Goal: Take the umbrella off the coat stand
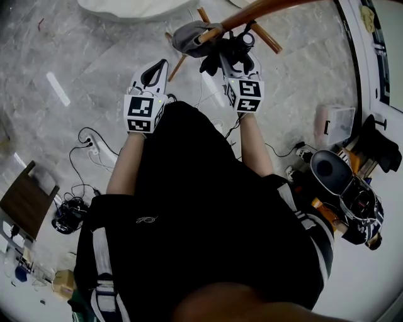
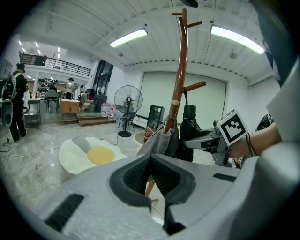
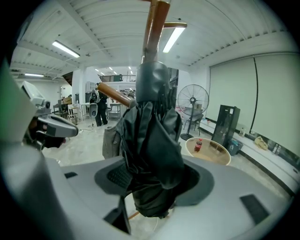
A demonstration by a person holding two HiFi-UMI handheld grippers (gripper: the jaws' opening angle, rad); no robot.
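In the head view the left gripper (image 1: pixel 162 65) has its jaws pressed together with nothing in them. The right gripper (image 1: pixel 234 55), just beside it, reaches to the folded black umbrella (image 1: pixel 214 61) at the wooden coat stand (image 1: pixel 252 14), near a grey bag (image 1: pixel 189 34). In the left gripper view the jaws meet at their tips; the stand's pole rises beyond them, with the umbrella close on its right, under a side peg. In the right gripper view the jaws pinch the umbrella from both sides, and the pole rises behind its top.

head view steeply down, gripper views close, facing coat stand (image 2: pixel 180 70)
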